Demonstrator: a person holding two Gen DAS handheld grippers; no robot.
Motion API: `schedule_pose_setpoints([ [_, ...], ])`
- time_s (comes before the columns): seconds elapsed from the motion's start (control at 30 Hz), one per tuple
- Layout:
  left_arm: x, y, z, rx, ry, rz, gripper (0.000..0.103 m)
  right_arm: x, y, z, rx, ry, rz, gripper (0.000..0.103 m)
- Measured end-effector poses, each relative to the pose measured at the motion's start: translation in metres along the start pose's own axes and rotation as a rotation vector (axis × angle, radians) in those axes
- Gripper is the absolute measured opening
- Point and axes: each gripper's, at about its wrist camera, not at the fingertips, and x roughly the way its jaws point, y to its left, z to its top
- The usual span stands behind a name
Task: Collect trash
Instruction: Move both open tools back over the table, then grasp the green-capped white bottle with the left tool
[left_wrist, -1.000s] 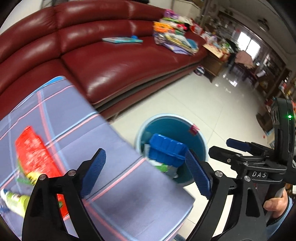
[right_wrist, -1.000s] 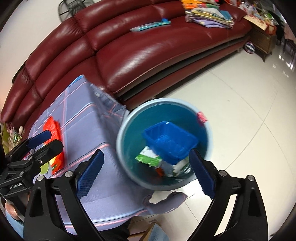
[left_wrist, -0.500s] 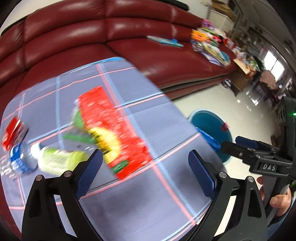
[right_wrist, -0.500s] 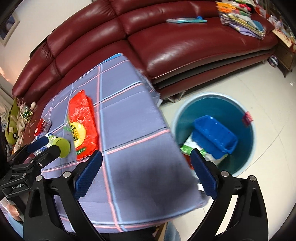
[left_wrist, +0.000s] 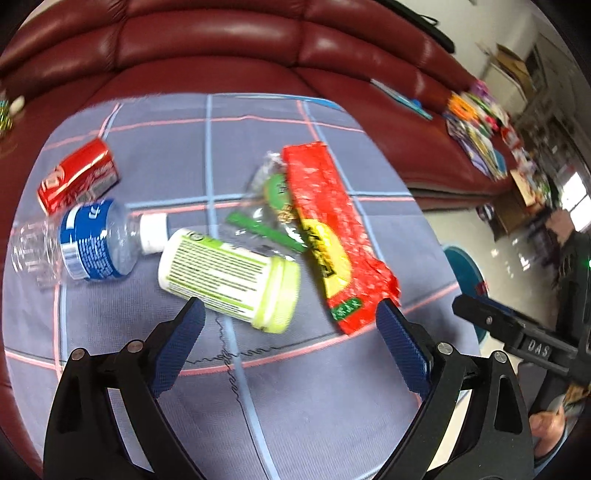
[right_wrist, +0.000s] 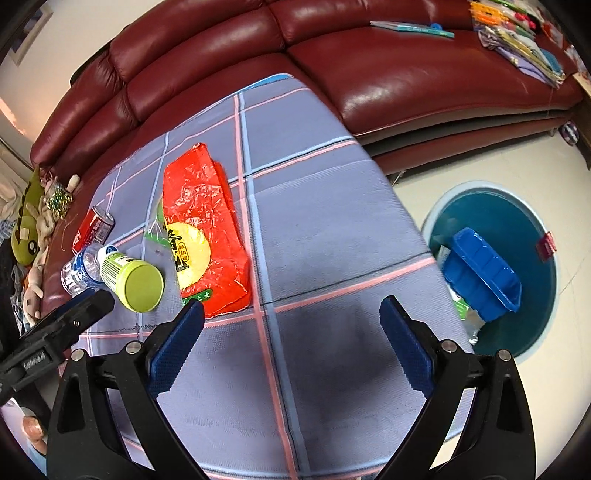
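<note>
On the blue checked tablecloth (left_wrist: 295, 387) lie a green-lidded white jar (left_wrist: 229, 278), a red snack bag (left_wrist: 332, 236), a clear wrapper (left_wrist: 266, 199), a plastic water bottle (left_wrist: 81, 243) and a red soda can (left_wrist: 77, 177). My left gripper (left_wrist: 291, 343) is open and empty, just short of the jar. My right gripper (right_wrist: 291, 343) is open and empty over the bare cloth, right of the red bag (right_wrist: 203, 229) and the jar (right_wrist: 133, 278). The teal trash bin (right_wrist: 495, 266) on the floor to the right holds a blue tray (right_wrist: 480, 275) and wrappers.
A dark red leather sofa (right_wrist: 369, 66) curves behind the table, with books and papers (right_wrist: 517, 40) on its right end. Soft toys (right_wrist: 29, 221) lie at the table's left. White tiled floor (right_wrist: 480, 147) surrounds the bin. Furniture crowds the far right (left_wrist: 535, 184).
Both grippers have swung left from above the bin to over the table. The left gripper now faces the jar, bottle and can; the bin has slid to the right edge.
</note>
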Motion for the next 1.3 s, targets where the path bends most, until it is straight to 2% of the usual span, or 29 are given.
schedule_pose_setpoints([
  [0.27,0.017,0.025,0.013,-0.157,0.005,0.011,0.094,0.022,0.007,0.004,-0.021,0.034,-0.005,0.092],
  [0.53,0.033,0.021,0.019,-0.152,-0.001,0.053,0.092,0.034,0.002,0.008,-0.014,0.053,-0.004,0.092],
  [0.67,0.044,0.022,0.020,-0.161,0.025,0.066,0.088,0.036,0.001,0.008,-0.021,0.055,-0.008,0.092],
  [0.77,0.050,0.024,0.020,-0.197,0.048,0.065,0.088,0.037,0.000,0.009,-0.019,0.055,-0.007,0.092],
  [1.0,0.038,0.024,0.030,-0.305,0.007,0.044,0.088,0.040,-0.004,0.010,-0.007,0.058,-0.001,0.092],
  [1.1,0.041,0.023,0.035,-0.325,-0.014,0.089,0.088,0.042,-0.005,0.011,-0.008,0.059,0.006,0.092],
  [1.17,0.048,0.023,0.037,-0.331,0.002,0.117,0.088,0.042,-0.005,0.012,-0.012,0.060,0.006,0.092],
  [1.3,0.047,0.022,0.036,-0.349,-0.020,0.130,0.088,0.043,-0.003,0.012,-0.028,0.061,0.004,0.092],
])
